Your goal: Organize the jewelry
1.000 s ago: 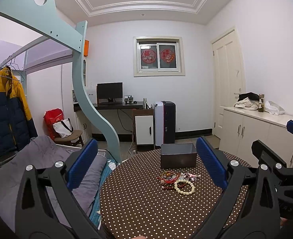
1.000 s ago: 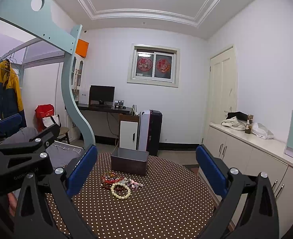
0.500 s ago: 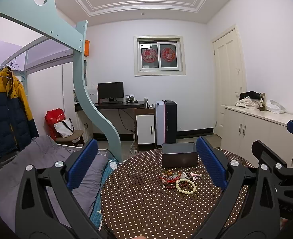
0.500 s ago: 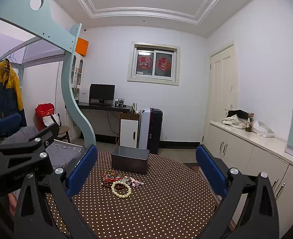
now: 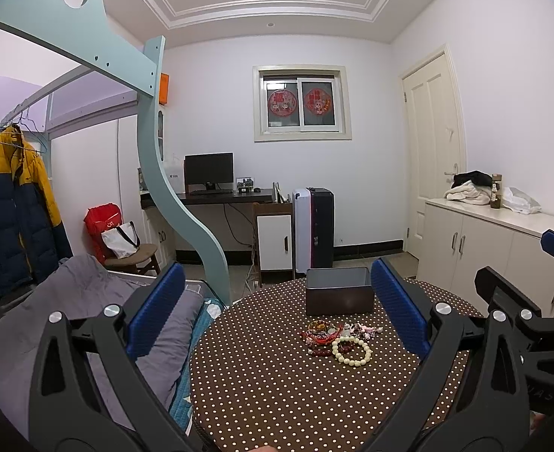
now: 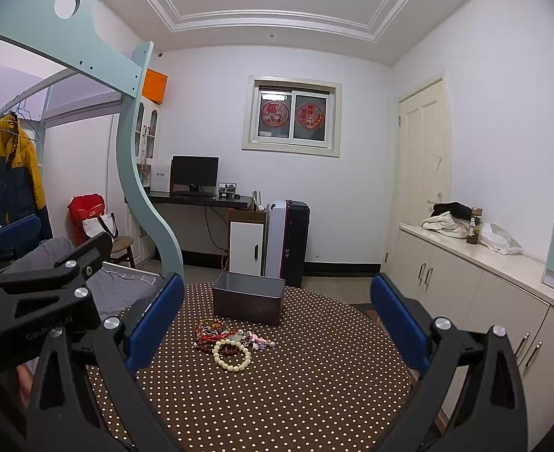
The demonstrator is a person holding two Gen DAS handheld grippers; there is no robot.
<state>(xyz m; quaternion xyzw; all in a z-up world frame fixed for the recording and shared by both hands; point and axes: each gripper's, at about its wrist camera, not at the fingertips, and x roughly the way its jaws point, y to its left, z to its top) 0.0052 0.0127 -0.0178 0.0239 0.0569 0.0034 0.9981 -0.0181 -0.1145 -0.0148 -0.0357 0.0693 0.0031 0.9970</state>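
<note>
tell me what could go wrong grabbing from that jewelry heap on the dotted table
1. The cream bead bracelet overlaps the red strands in the tangled pile, so lifting one piece may drag others along.
2. The pink beads look small, and the wide-open right gripper could miss or scatter them.
3. The dark box stands right behind the pile, so a forward reach by the left gripper might nudge it.

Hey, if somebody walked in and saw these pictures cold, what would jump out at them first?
Probably the tangle of bead bracelets heaped mid-way across the brown polka-dot tablecloth, a cream bead bracelet lying at its near edge. Just behind sits an open dark box. Framing it all, the left claw and right claw hang wide open above the table, holding nothing.
</note>
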